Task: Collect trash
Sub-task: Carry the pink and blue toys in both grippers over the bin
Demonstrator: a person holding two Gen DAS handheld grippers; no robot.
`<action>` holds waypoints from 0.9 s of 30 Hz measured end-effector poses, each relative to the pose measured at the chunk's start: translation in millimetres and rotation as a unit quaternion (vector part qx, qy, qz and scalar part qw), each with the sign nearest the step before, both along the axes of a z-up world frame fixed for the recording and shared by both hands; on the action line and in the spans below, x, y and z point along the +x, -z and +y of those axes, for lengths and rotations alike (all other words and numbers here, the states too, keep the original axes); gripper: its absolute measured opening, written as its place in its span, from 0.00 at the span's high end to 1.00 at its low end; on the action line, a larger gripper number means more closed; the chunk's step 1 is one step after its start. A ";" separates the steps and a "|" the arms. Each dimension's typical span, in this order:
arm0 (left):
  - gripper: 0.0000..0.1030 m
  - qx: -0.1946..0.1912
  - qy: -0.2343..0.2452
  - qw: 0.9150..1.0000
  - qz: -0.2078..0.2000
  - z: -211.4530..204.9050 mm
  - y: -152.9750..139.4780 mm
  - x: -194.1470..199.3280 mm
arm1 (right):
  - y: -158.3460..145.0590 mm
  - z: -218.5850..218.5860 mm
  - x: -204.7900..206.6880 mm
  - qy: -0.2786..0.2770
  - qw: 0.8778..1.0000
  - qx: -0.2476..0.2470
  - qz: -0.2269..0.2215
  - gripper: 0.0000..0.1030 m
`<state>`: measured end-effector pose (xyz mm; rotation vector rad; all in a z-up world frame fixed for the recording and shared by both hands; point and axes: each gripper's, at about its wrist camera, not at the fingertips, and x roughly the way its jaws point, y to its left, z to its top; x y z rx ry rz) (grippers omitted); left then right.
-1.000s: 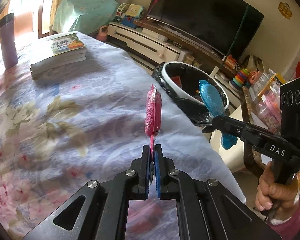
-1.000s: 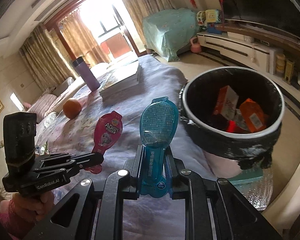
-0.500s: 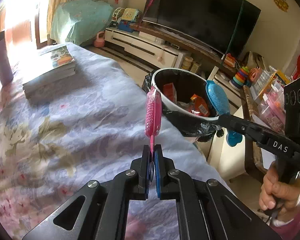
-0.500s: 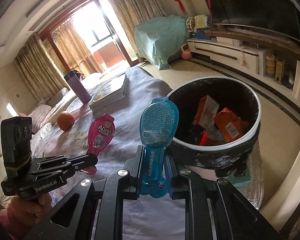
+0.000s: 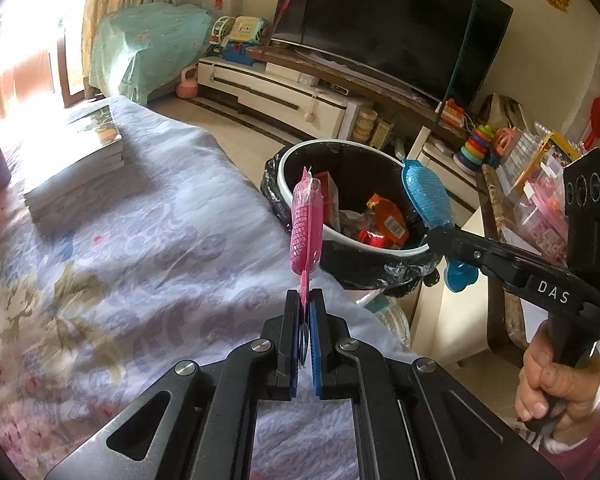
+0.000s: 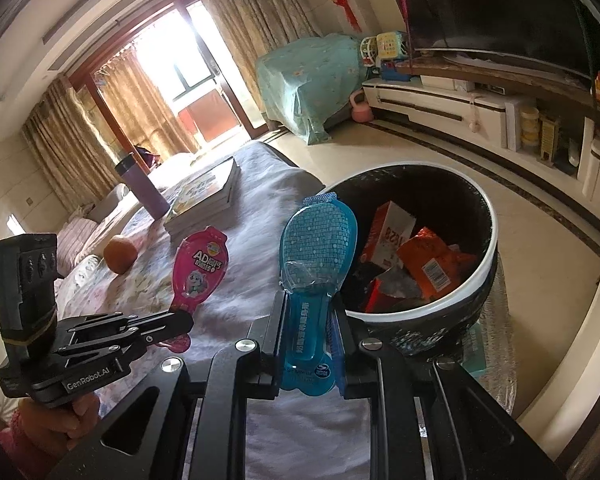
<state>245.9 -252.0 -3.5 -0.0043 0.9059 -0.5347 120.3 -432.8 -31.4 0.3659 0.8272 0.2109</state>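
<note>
The left tongs (image 5: 305,300) pinch the thin stem of a pink wrapper (image 5: 306,226), edge-on above the worktop (image 5: 140,240) near the bin (image 5: 380,248). The right tongs (image 6: 308,320) clamp a blue wrapper (image 6: 318,248) by its narrow neck, beside the bin's rim. Both look light, flimsy, slick plastic; the stems seem the firmest place to grip.

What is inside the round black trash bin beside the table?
Inside the round black trash bin lie a white-and-orange carton, an orange foil wrapper and a red wrapper. The bottom is covered by this trash and the near wall.
</note>
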 end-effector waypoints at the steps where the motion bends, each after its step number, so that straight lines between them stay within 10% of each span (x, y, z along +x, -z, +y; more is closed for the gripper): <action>1: 0.97 0.001 0.002 1.000 0.000 -2.7 -0.1 2.4 | 0.1 -1.7 0.9 0.001 1.000 0.000 0.000 0.82; 27: 0.97 0.014 0.023 1.000 -0.006 -51.9 2.2 37.3 | 0.9 -39.8 24.7 0.025 1.000 -0.003 0.004 0.82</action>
